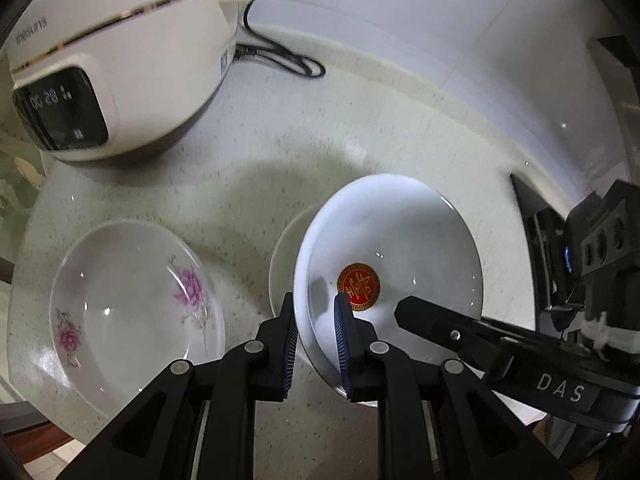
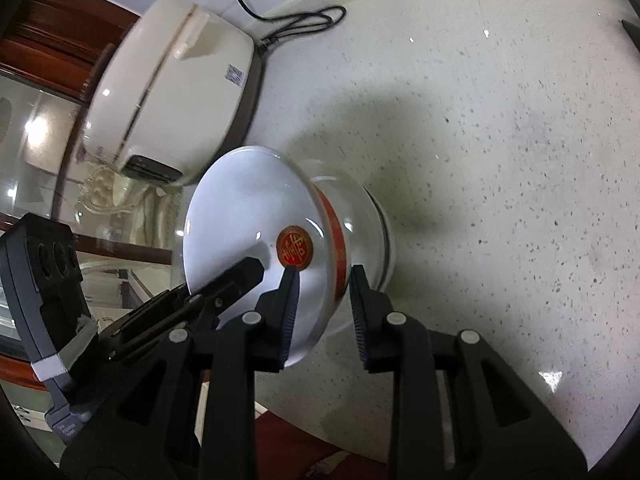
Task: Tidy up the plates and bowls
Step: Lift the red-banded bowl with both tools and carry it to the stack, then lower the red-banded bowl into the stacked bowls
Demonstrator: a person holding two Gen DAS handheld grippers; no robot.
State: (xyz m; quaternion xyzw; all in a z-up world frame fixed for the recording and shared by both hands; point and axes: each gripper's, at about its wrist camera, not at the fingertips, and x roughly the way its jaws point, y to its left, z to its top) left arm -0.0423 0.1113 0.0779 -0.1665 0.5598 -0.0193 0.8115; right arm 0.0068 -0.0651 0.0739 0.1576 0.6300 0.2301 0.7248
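- The white bowl with the red seal [image 1: 384, 256] hangs tilted above the speckled stone surface [image 1: 224, 168], held at its near rim, with another white dish [image 1: 282, 256] lying just beneath and behind it.
- The left claw [image 1: 316, 344] is almost pressed together and pinches the bowl's rim, one pad outside the wall and one inside.
- A thin glazed rim in a narrow pinch looks likely to pivot; in my judgement the bowl could swing down and knock the dish below.
- The right claw [image 2: 324, 316] straddles the opposite rim of the same bowl, its jaws a little apart. In the right wrist view the inner pad [image 2: 290, 312] seems to lie against the bowl's inside, while the outer one stands clear of the red-banded wall, so it looks like no firm grip.
- If the left lets go before the right bites, the bowl probably drops onto the surface.
- The floral plate [image 1: 132, 304] lies flat at the left, well apart from the bowl, near the surface's edge; a wide swing might nudge it off.
- The rice cooker [image 1: 116, 60] stands behind, its cord [image 1: 280, 56] trailing clear of the dishes.
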